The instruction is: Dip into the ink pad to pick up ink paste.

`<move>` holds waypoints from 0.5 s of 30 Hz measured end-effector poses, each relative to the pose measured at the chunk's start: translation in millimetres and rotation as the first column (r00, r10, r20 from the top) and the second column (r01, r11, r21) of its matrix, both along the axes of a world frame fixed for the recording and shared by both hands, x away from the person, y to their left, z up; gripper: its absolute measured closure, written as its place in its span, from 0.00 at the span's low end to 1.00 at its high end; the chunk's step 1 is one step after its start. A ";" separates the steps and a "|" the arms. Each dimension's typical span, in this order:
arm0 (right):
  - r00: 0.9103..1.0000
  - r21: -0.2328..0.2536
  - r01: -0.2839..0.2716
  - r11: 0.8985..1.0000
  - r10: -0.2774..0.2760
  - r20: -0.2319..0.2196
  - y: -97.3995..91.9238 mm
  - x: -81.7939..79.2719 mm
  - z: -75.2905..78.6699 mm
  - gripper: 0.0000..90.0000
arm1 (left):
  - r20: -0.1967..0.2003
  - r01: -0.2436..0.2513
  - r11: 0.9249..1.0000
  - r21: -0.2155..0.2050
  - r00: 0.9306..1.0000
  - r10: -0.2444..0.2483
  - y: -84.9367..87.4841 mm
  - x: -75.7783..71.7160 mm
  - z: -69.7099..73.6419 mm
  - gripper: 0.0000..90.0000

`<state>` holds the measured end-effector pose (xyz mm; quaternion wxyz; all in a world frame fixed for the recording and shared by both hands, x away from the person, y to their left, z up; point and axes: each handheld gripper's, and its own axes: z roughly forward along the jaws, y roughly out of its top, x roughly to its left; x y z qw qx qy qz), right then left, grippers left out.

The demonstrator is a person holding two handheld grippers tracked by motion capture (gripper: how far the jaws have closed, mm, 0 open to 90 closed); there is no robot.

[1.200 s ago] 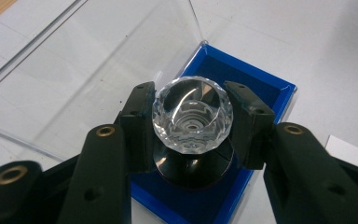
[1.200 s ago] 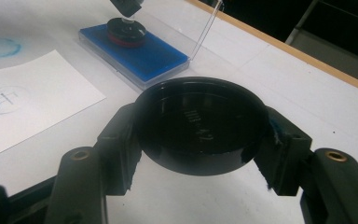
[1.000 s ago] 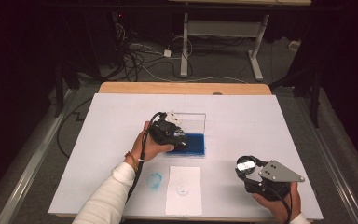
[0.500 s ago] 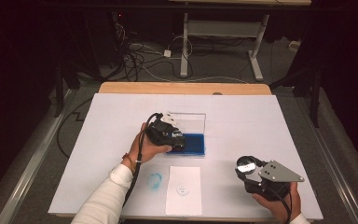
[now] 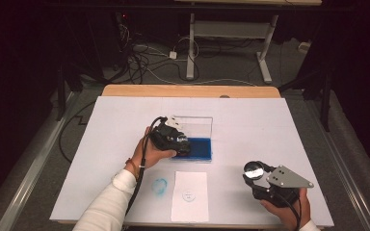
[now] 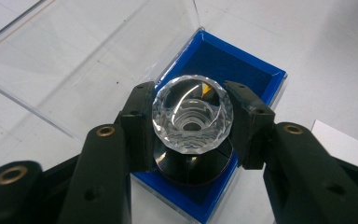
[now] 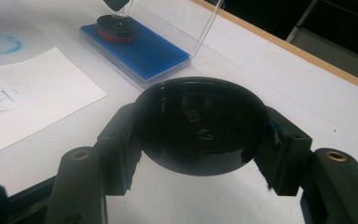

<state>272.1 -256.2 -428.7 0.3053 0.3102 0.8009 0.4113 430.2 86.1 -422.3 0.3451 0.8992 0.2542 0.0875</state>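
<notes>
At the near edge of the desk (image 5: 279, 120), the right hand-held gripper (image 5: 262, 180) is held low by the person's hand, and a round black lid (image 7: 200, 123) is clenched between its jaws; in the right gripper view the lid is gripped at its two sides, above the white surface. In the high view the lid's face looks pale and shiny.

Just left of it, a white sheet of paper (image 5: 189, 195) bearing a small round blue stamp mark is laid flat, and a blue smudge (image 5: 160, 185) is seen on the desk beside the sheet.

Farther in, near the middle of the desk, the left hand-held gripper (image 5: 180, 144) is closed on a stamp (image 6: 192, 121) with a clear faceted knob, grasped at the knob's sides. The stamp's dark round base is pressed down into the near end of a blue ink pad (image 6: 223, 60), whose clear hinged cover (image 6: 74, 51) is stood open behind it.

Beyond the white surface, a wooden edge of the desk is visible, and cables (image 5: 144, 53) are strewn across the floor further back.
</notes>
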 end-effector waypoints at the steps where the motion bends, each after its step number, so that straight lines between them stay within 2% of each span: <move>1: 1.000 -0.002 0.000 1.000 0.000 0.000 0.0 0.0 -0.1 0.43 | 0.001 0.001 1.000 0.003 1.000 -0.001 -0.2 -0.3 0.0 0.61; 6: 1.000 -0.007 0.006 1.000 -0.006 0.000 0.0 -0.1 -0.2 0.43 | 0.009 0.002 1.000 0.006 1.000 -0.002 -0.1 -2.9 -1.1 0.61; 11: 1.000 -0.009 0.005 1.000 -0.005 0.000 1.6 -0.6 -0.2 0.43 | 0.002 0.002 1.000 -0.027 1.000 -0.002 1.6 -1.0 -3.9 0.61; 15: 1.000 -0.011 0.007 1.000 -0.007 0.001 1.8 -0.8 -0.4 0.43 | 0.009 0.000 1.000 -0.029 1.000 0.000 1.4 -2.6 -4.9 0.61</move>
